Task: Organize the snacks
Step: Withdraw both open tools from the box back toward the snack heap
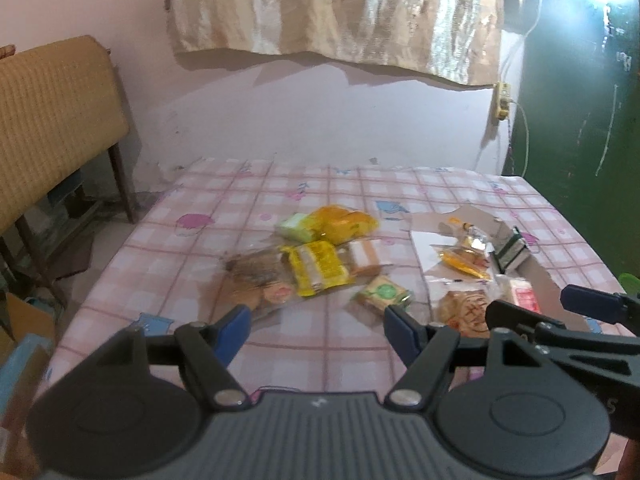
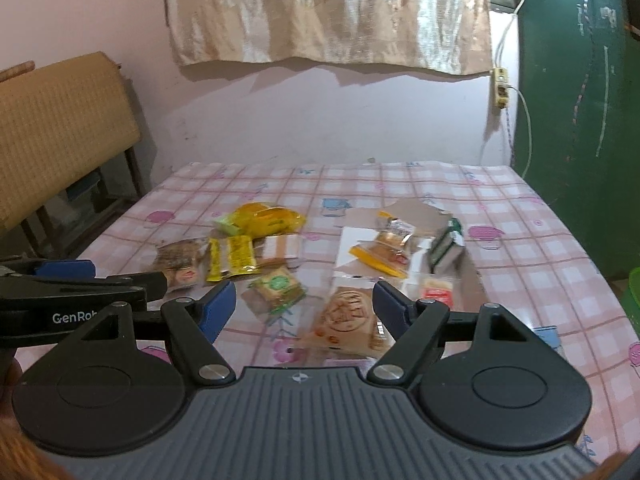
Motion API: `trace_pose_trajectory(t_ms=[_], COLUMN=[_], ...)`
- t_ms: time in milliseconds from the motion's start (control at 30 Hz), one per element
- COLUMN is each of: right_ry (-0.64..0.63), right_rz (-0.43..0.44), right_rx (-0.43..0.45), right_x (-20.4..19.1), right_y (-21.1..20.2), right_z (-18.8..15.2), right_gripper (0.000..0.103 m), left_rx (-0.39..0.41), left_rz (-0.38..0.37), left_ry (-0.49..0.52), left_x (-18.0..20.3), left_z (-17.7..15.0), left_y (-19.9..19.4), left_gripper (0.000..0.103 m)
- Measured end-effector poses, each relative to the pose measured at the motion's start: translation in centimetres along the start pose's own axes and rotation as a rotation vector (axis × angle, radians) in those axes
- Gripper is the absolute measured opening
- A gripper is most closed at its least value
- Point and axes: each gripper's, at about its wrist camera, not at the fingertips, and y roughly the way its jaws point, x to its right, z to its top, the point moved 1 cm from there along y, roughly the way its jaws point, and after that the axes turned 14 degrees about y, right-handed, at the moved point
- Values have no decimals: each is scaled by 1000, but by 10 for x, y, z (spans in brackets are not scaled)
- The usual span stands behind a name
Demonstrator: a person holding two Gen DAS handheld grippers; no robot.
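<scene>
Several snack packets lie on a pink checked tablecloth (image 1: 160, 264). In a left cluster are a yellow packet (image 1: 316, 266), an orange bag (image 1: 344, 224) and a green-labelled biscuit packet (image 1: 384, 294). To the right, a flat piece of cardboard (image 2: 416, 216) bears an orange packet (image 2: 380, 256) and a green-and-white box (image 2: 446, 246). My left gripper (image 1: 316, 322) is open above the near cloth, with nothing between its fingers. My right gripper (image 2: 304, 300) is open wide over the round-cracker packet (image 2: 348, 316) without touching it. Each gripper also shows in the other's view, the right gripper (image 1: 548, 306) and the left gripper (image 2: 116, 274).
A wicker-backed chair (image 1: 52, 120) stands left of the table. A green door (image 2: 572, 120) is at the right, with a wall socket (image 2: 501, 87) and cable beside it. A curtain (image 1: 336, 12) hangs on the far wall. Cardboard boxes (image 1: 20, 344) sit on the floor at the near left.
</scene>
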Motion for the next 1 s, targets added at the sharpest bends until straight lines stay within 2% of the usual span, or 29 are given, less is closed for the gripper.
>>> trace_pose_trajectory(t_ms=[1000], right_ry=[-54], right_rz=[97], right_rx=[-108], right_x=[-35], right_y=[62], right_z=[-9], right_gripper=[96], left_rx=[-50], left_rz=[40], left_ry=[-102], left_x=[-61], left_z=[-29], left_y=[38], left_gripper=[74])
